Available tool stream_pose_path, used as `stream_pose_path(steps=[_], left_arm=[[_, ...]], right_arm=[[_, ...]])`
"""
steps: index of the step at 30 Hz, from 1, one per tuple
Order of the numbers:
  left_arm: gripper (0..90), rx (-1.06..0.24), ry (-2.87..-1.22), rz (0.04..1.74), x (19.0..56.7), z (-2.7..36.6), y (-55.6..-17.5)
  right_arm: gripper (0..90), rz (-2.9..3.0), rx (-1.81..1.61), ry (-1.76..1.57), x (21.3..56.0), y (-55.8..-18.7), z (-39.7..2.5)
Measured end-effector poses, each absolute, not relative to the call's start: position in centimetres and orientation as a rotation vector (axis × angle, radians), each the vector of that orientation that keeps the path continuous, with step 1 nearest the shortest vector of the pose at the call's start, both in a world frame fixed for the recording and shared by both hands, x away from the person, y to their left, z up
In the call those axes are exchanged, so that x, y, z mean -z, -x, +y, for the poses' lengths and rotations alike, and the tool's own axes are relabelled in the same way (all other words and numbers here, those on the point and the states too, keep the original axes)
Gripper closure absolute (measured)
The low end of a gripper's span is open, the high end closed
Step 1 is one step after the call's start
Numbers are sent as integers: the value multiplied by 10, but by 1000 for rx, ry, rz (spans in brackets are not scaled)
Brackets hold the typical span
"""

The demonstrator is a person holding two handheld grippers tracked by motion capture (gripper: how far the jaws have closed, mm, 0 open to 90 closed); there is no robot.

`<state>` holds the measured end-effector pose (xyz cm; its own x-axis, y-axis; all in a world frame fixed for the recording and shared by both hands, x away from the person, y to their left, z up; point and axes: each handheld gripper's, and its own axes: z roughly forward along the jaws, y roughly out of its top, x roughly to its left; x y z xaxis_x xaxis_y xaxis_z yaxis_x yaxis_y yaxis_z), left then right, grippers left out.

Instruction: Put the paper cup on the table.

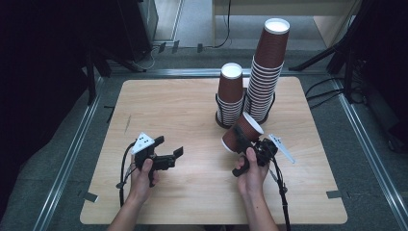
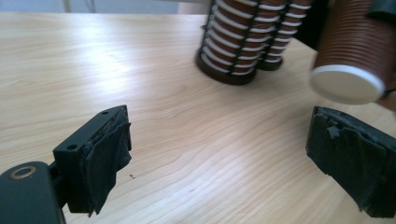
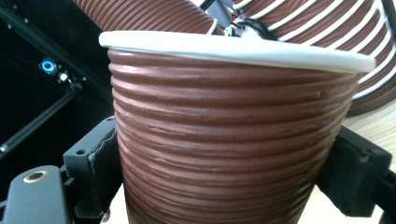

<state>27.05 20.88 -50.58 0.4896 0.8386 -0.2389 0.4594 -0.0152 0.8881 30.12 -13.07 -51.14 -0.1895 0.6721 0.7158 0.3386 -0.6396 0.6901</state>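
Observation:
Two stacks of brown ribbed paper cups stand in black holders at the back of the wooden table (image 1: 159, 110): a short stack (image 1: 230, 94) and a tall stack (image 1: 267, 72). My right gripper (image 1: 244, 138) is shut on a single brown cup (image 1: 242, 132), held tilted above the table just in front of the stacks. In the right gripper view the cup (image 3: 224, 140) sits between both pads (image 3: 98, 172). My left gripper (image 1: 169, 147) hovers open at the table's left front. Its view has the stacks (image 2: 238, 42) ahead and the held cup (image 2: 355, 56) at upper right.
Bare wood lies between the left gripper's wide-apart jaws (image 2: 224, 163). Cables trail from both grippers toward the front edge. Dark equipment and tripod legs (image 1: 332, 53) stand on the floor beyond the table.

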Motion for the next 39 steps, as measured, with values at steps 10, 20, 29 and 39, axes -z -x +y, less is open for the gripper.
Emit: stream_pose_path(steps=[10, 20, 29, 39], left_arm=[[68, -479, -1626, 1261, 522, 250, -263], [68, -521, -1617, 1346, 533, 277, -253], [68, -555, -1611, 1424, 543, 307, -240], [68, -577, -1581, 1478, 547, 332, -231]], right_arm=[[127, 1374, -1711, -1613, 510, -309, -140], [127, 1473, -1528, -1379, 512, -309, -144], [129, 1471, -1468, -1268, 518, -306, -170], [131, 1367, -1363, -1266, 524, -311, -204]])
